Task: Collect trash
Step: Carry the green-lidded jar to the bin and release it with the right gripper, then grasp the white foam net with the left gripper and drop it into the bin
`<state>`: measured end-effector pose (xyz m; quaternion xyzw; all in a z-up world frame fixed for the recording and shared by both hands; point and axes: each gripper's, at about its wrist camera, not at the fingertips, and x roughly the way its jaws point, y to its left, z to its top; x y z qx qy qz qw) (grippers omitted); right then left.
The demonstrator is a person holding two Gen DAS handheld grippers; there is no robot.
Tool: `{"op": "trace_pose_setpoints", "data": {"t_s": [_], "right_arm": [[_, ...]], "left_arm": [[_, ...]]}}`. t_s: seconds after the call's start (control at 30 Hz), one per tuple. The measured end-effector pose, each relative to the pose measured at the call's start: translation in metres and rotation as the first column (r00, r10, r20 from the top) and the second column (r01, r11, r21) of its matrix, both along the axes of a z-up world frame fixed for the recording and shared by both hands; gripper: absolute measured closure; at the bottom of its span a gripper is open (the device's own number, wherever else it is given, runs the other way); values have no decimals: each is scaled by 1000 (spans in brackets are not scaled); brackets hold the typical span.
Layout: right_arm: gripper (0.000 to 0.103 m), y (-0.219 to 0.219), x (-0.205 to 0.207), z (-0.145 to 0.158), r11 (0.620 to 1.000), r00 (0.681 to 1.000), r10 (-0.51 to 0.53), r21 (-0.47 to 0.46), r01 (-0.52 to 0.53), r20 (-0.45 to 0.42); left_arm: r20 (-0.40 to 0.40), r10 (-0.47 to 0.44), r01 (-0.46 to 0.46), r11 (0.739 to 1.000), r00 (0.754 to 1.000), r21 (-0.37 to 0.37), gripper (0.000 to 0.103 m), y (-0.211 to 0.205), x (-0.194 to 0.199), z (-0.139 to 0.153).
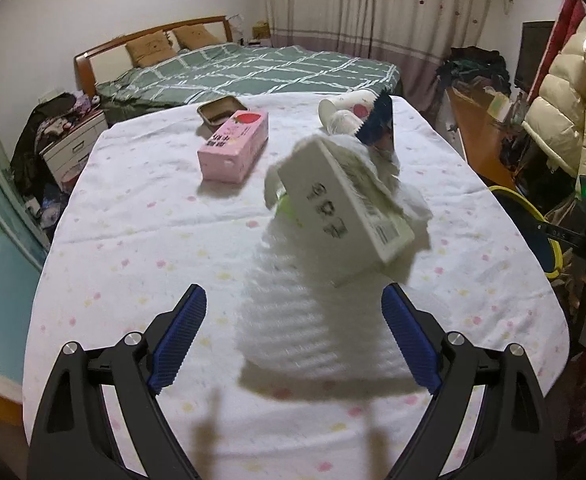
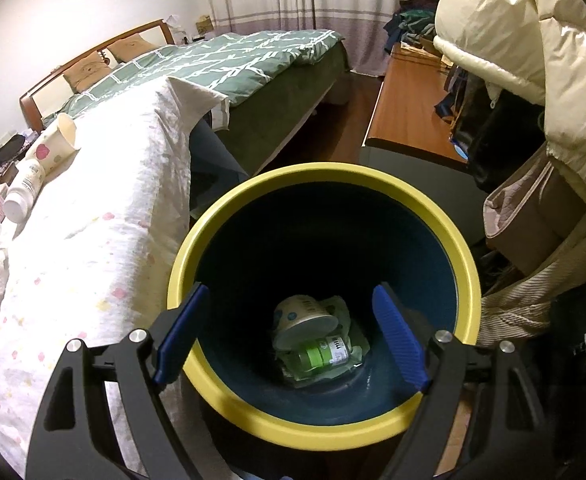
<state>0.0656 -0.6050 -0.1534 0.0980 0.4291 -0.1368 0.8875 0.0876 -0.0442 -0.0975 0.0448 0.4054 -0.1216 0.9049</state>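
Observation:
On the dotted tablecloth a crumpled white paper towel lies just ahead of my left gripper, which is open and empty with the towel's near end between its fingers. A white carton rests tilted on the towel. Farther back are a pink box, a brown tin, a dotted paper cup, a white bottle and a dark blue wrapper. My right gripper hangs open and empty over the yellow-rimmed bin, which holds a paper cup, a green bottle and green wrapping.
The bin stands off the table's right edge. A bed lies behind the table. A wooden desk and hanging cream jacket crowd the right side. A nightstand with clothes stands at the left.

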Motion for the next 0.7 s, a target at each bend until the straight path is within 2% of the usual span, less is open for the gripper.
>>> {"op": "trace_pose_setpoints", "data": {"t_s": [0.13,0.23,0.37,0.4,0.47,0.53,0.7], "right_arm": [[23,3,0,-1,1000,1000,7,1,-7,-5],[23,4,0,-3,1000,1000,8,1,-8,-10],[23,3,-1,-3,1000,1000,6,7,-6,-12],[23,4,-1,-2,1000,1000,7,9,-7,-11],[23,5,0,-1,1000,1000,11,8,-11,-9],[23,7,0,0,1000,1000,19,12,-19,-6],[23,12,0,2,999,999,37,20,-37,5]], "left_arm": [[-38,-78,77,997,996,-18,13,3,17,-11],[-72,-152,148,987,986,-64,12,4,25,-18],[-111,-200,191,977,973,-90,14,3,27,-26],[-115,-210,200,976,971,-88,25,2,25,-27],[-120,-214,207,976,969,-74,38,1,21,-29],[-125,-208,201,978,970,-64,56,1,17,-31],[-124,-198,187,978,972,-98,80,6,-2,-28]]}}
